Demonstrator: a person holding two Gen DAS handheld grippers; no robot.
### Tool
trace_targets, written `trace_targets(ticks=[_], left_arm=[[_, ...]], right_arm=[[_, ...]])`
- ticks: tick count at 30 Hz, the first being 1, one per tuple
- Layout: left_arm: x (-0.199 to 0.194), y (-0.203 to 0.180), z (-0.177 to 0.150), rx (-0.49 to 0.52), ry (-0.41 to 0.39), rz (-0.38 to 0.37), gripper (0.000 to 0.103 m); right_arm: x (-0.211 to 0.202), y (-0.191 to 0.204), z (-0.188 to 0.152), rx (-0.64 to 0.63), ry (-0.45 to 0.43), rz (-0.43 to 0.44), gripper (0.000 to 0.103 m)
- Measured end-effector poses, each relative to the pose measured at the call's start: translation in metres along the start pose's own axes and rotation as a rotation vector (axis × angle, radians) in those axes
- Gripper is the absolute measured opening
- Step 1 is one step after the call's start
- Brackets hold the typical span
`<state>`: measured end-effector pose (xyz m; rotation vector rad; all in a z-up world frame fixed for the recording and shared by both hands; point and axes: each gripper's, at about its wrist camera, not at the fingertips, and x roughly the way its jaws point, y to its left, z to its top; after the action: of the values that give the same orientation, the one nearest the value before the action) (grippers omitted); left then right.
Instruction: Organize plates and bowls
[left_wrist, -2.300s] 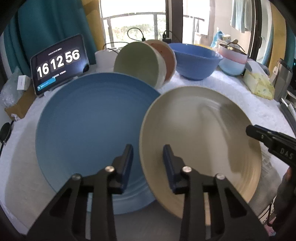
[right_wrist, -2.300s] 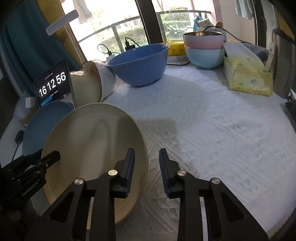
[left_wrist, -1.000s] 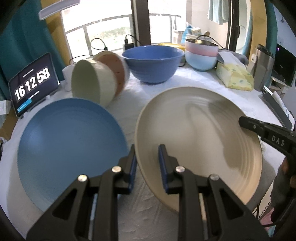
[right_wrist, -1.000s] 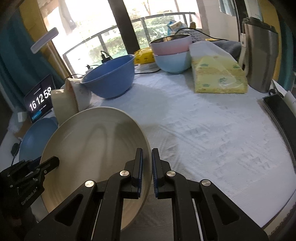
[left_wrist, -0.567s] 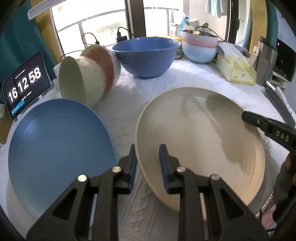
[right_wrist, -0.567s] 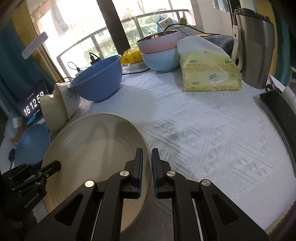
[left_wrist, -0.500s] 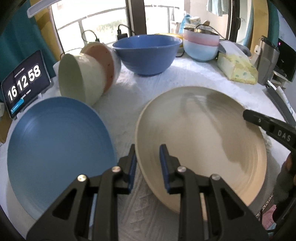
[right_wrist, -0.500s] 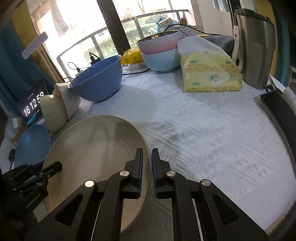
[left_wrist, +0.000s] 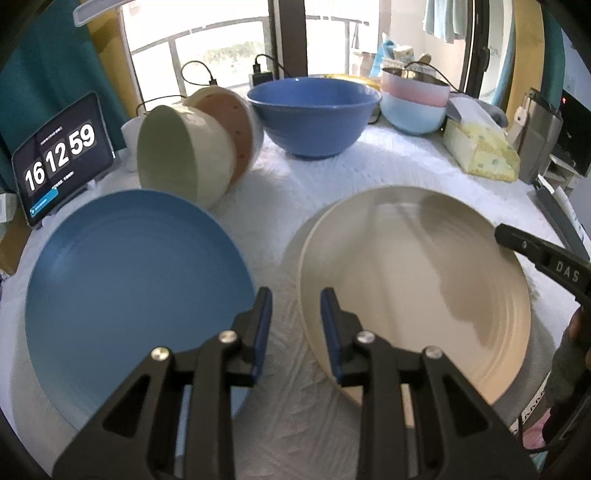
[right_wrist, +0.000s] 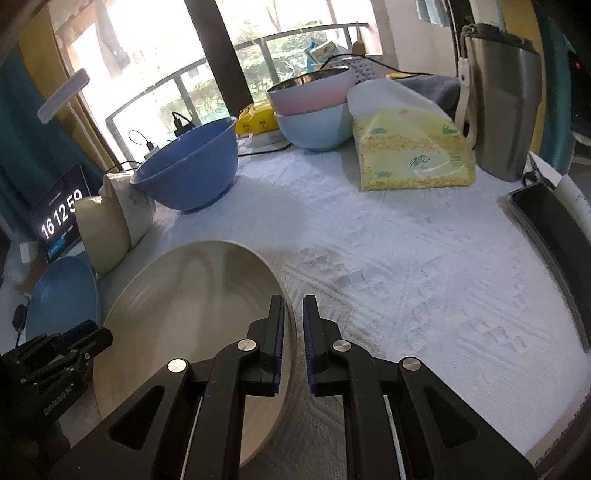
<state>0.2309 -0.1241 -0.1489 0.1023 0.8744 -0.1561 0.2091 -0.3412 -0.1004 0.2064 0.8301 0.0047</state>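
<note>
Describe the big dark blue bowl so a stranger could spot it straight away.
Start at the window at the far side of the white-covered table. In front of its dark post stands the blue bowl, upright and open. To one side lie two pale bowls tipped over; to the other sits a pink-on-light-blue bowl stack. It alone is deep blue and the widest.

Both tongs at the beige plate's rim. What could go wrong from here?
1. The left tongs have just been opening with the beige plate rim between them. That leaves only the right tongs pinching the opposite rim, so the plate may pivot or slip.
2. The blue plate lies close beside it; a swinging beige plate could knock it or the tipped green bowl.
</note>
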Motion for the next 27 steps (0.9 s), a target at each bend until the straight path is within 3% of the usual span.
trace_targets(ticks=[27], left_arm=[[-0.040, 0.043, -0.017, -0.093, -0.106, 0.012, 0.031]], right_arm=[[-0.025, 0.056, -0.007, -0.107, -0.026, 0.026, 0.012]])
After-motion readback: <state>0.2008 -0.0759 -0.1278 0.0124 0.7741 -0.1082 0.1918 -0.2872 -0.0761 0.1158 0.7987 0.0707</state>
